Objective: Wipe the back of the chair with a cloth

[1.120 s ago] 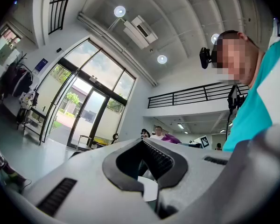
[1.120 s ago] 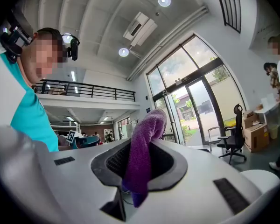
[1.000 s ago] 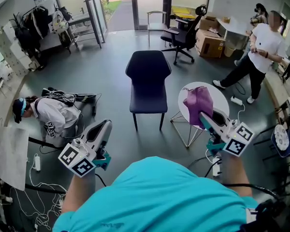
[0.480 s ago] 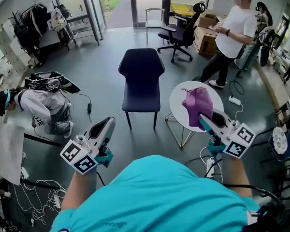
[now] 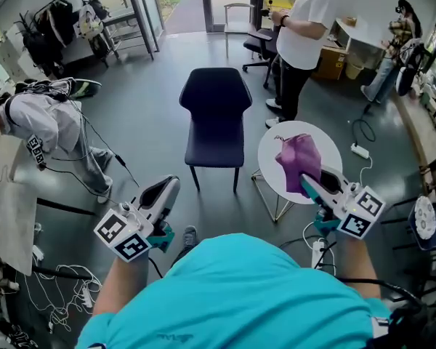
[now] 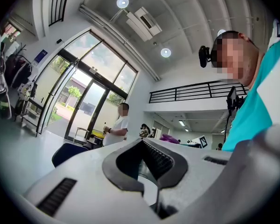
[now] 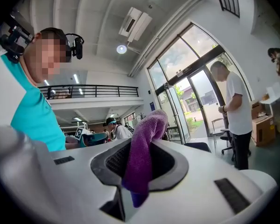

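The dark blue chair [image 5: 216, 115] stands on the grey floor ahead of me, its seat facing me and its back on the far side. My right gripper [image 5: 309, 185] is shut on a purple cloth [image 5: 298, 158], which bunches up above the jaws [image 7: 142, 148]; it is held low and right of the chair, well apart from it. My left gripper [image 5: 167, 189] hangs low and left of the chair with its jaws together and nothing in them [image 6: 147, 164]. The chair's edge shows in the left gripper view [image 6: 67, 153].
A round white side table [image 5: 267, 158] stands right of the chair, under the cloth. A person in a white shirt [image 5: 301, 27] stands just behind the chair's right side. Another person [image 5: 36, 122] bends over at the left, among cables [image 5: 94, 137]. An office chair [image 5: 256, 43] is at the back.
The person in the white shirt has walked left, up to the chair's right rear. The person at the left has shifted further left. Both grippers have hardly moved.
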Tool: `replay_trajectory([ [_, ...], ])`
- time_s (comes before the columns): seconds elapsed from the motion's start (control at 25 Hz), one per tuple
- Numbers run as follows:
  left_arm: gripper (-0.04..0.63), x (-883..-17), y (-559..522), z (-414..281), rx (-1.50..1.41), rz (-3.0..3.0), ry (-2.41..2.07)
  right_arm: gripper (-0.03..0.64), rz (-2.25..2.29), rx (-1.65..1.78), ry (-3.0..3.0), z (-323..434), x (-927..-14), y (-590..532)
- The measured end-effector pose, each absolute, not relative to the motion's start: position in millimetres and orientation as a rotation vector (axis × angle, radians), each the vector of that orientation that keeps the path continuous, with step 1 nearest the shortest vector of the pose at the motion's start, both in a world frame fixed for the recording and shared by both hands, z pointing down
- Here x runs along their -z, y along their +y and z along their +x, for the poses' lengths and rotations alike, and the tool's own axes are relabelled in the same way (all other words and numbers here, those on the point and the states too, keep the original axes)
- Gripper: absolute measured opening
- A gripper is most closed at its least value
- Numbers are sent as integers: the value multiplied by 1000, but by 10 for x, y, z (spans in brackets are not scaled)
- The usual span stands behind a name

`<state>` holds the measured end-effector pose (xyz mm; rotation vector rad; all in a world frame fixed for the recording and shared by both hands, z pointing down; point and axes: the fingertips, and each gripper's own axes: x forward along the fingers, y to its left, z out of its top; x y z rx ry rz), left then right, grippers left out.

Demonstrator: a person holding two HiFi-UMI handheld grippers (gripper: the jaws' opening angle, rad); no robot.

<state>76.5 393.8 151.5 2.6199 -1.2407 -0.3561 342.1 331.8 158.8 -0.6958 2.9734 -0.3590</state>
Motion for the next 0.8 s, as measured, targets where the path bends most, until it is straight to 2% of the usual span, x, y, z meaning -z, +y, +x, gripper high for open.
replay_trajectory([
  [0.16, 3, -1610, 3586, 420, 372, 2612, -1220, 84, -695, 361, 2997, 3053, -1666, 2997],
  [0.48, 4, -1510, 2270, -741, 387, 2682, -1040, 86, -824, 359, 2952, 1867, -1484, 1959],
  [0.8, 3, -1427, 1159, -1461, 338, 2757, -888, 86, -931, 357, 2921, 1067, -1441, 1087],
])
